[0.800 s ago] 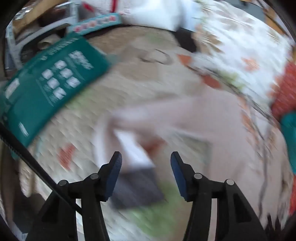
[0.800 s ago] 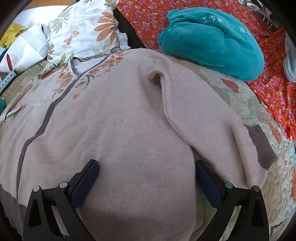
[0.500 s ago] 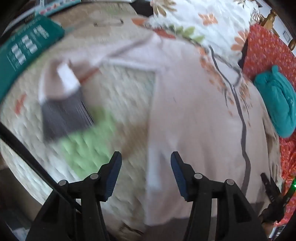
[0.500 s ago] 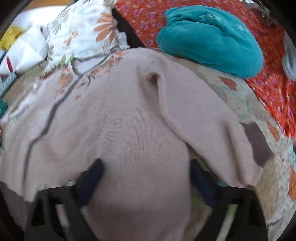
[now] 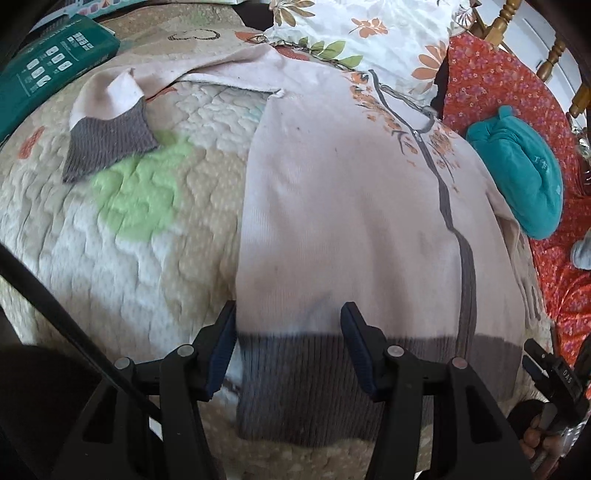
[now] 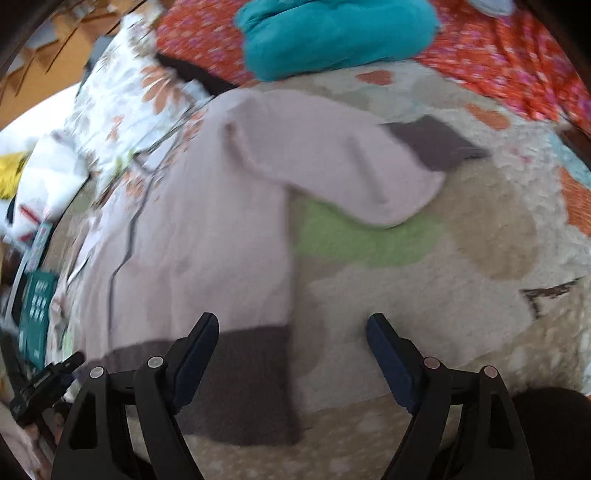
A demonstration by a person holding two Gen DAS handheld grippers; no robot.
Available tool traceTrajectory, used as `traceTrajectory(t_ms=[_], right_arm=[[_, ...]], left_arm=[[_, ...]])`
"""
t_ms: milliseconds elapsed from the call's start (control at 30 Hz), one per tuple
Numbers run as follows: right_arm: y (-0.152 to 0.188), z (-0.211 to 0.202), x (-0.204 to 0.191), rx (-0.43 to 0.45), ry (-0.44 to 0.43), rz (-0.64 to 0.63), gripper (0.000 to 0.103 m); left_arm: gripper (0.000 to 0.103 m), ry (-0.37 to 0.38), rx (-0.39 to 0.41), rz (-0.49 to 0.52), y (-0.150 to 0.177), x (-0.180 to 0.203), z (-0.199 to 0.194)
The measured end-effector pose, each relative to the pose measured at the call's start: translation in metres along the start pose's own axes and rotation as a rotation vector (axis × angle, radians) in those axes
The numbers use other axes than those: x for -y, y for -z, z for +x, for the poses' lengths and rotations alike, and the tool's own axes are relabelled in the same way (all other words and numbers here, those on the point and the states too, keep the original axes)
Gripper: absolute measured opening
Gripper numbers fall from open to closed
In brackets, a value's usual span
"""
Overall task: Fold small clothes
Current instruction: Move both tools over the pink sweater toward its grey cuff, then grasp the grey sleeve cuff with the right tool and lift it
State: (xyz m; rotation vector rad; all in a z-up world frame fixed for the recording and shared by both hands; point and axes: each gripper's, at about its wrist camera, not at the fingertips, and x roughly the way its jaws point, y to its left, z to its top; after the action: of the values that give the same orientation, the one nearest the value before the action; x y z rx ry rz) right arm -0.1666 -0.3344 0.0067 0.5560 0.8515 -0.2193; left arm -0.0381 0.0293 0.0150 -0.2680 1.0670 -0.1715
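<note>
- The left gripper (image 5: 288,334) hangs over the sweater (image 5: 351,206) with its jaws partly spread; nothing sits pinched between them, and the pads (image 5: 221,347) hover above the cloth near its grey hem (image 5: 306,384). Whether the tips brush the knit cannot be told.
- The right gripper (image 6: 291,345) has its jaws spread wide and holds nothing. Its left pad (image 6: 197,347) is over the hem's right corner, the right pad (image 6: 388,354) over bare quilt (image 6: 461,295).
- The sweater lies flat on the quilt, front up, with a dark zip line and orange flowers near the collar. 1 sleeve (image 5: 122,107) stretches out to the left with its grey cuff flat; the other sleeve (image 6: 332,158) lies out to the right, cuff pointing away.
- The collar end runs up against a floral pillow (image 5: 369,33).
- A teal bundle (image 5: 524,181) rests on the red flowered cloth (image 5: 491,77) beside the sweater.
- A green box (image 5: 48,74) sits at the quilt's left edge, cut off by the frame.
- The right wrist view is blurred, so edges and stitching are hard to make out there.
- In the left view's lower right corner, a hand (image 5: 535,439) grips the other tool, mostly cut off.
</note>
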Motion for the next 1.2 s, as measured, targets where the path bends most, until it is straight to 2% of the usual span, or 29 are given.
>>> traceTrajectory(t_ms=[100,133,167,200,233,267,300,333,367,400,433,500,633,767,833,900,967,1000,1033,1067,1100,1133,1200], right_arm=[[0.011,0.004,-0.021,0.005,0.070,-0.103,0.089],[0.014,0.005,-0.030,-0.002,0.078,-0.133,0.089],[0.018,0.006,-0.035,-0.005,0.061,-0.153,0.086],[0.023,0.009,-0.043,-0.028,0.030,-0.172,0.086],[0.029,0.010,-0.052,-0.039,0.029,-0.198,0.085],[0.035,0.011,-0.064,-0.042,0.046,-0.248,0.084],[0.041,0.012,-0.075,-0.046,0.071,-0.312,0.077],[0.046,0.013,-0.083,-0.040,0.097,-0.360,0.073],[0.044,0.012,-0.086,-0.043,0.102,-0.376,0.056],[0.042,0.010,-0.085,-0.051,0.094,-0.378,0.029],[0.037,0.008,-0.082,-0.066,0.088,-0.363,0.019],[0.029,0.003,-0.068,-0.103,0.020,-0.282,0.014],[0.029,-0.005,-0.060,-0.187,-0.063,-0.230,0.013],[0.054,-0.020,-0.060,-0.309,-0.117,-0.248,0.012],[0.067,-0.019,-0.062,-0.348,-0.120,-0.265,0.013],[0.074,-0.019,-0.059,-0.362,-0.110,-0.259,0.016],[0.067,-0.024,-0.053,-0.334,-0.126,-0.219,0.017],[0.060,-0.028,-0.048,-0.303,-0.137,-0.193,0.020],[0.052,-0.034,-0.042,-0.273,-0.143,-0.166,0.023],[0.039,-0.041,-0.033,-0.241,-0.134,-0.138,0.033],[0.026,-0.047,-0.024,-0.199,-0.105,-0.110,0.045],[0.012,-0.051,-0.014,-0.159,-0.056,-0.083,0.050],[-0.016,-0.055,0.008,-0.095,0.044,-0.029,0.056]], left_arm=[[0.065,-0.002,-0.004,0.002,0.013,0.003,-0.001],[0.066,-0.023,-0.015,0.008,0.019,0.009,0.000],[0.067,-0.028,-0.026,0.049,0.023,-0.003,-0.003],[0.067,-0.057,-0.035,0.078,0.027,0.003,-0.003],[0.061,-0.072,-0.043,0.105,0.029,0.006,-0.004],[0.049,-0.072,-0.048,0.119,0.030,0.002,-0.007],[0.041,-0.079,-0.054,0.120,0.028,0.002,-0.009],[0.024,-0.083,-0.062,0.108,0.024,0.000,-0.012],[0.008,-0.075,-0.069,0.087,0.020,-0.004,-0.015],[0.008,-0.054,-0.081,0.068,0.017,-0.007,-0.016],[0.007,-0.034,-0.091,0.042,0.013,-0.013,-0.019],[0.007,-0.023,-0.097,0.017,0.012,-0.019,-0.026],[0.007,-0.022,-0.105,0.035,0.025,-0.023,-0.051],[0.007,-0.046,-0.139,0.042,0.045,-0.030,-0.063],[0.008,-0.057,-0.164,0.031,0.052,-0.039,-0.062],[0.008,-0.024,-0.173,0.022,0.051,-0.042,-0.063],[0.009,0.015,-0.147,0.027,0.047,-0.040,-0.072],[0.009,0.019,-0.125,0.044,0.045,-0.037,-0.077],[0.016,0.013,-0.085,0.078,0.042,-0.031,-0.085],[0.029,0.006,-0.054,0.105,0.038,-0.026,-0.091],[0.036,0.000,-0.025,0.122,0.036,-0.022,-0.095],[0.047,-0.003,0.005,0.130,0.033,-0.017,-0.099],[0.053,-0.009,0.037,0.144,0.024,-0.010,-0.099]])
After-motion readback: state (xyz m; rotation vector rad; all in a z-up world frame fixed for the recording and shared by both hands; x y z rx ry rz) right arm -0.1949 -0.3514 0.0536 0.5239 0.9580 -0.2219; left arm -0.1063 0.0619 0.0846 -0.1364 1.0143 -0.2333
